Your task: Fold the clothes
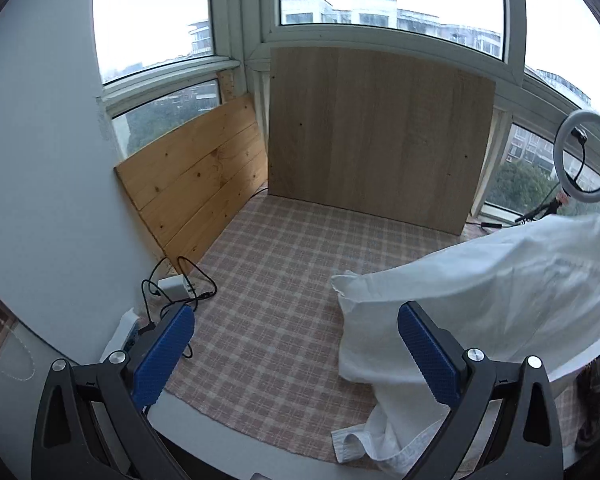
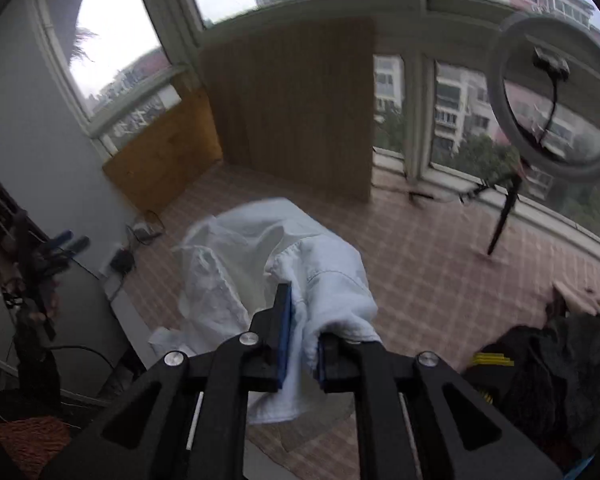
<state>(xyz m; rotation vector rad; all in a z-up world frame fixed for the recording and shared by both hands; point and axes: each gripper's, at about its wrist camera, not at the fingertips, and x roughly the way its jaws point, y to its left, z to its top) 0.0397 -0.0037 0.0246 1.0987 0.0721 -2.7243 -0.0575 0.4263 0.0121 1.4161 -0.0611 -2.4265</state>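
White crumpled garment (image 2: 268,264) pinched in right gripper (image 2: 300,340) fingers; left gripper (image 1: 296,352) fingers spread.

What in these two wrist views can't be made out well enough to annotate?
- White cotton garment: its type is unclear; bunched in the right wrist view, cut off by the right edge in the left.
- Right hand-held gripper: cloth sits between the fingers, but pad contact is hidden by folds.
- Dark heap of clothes: individual items unreadable, cut by the lower right edge.
- Round white ring light: motion-blurred in the right wrist view.
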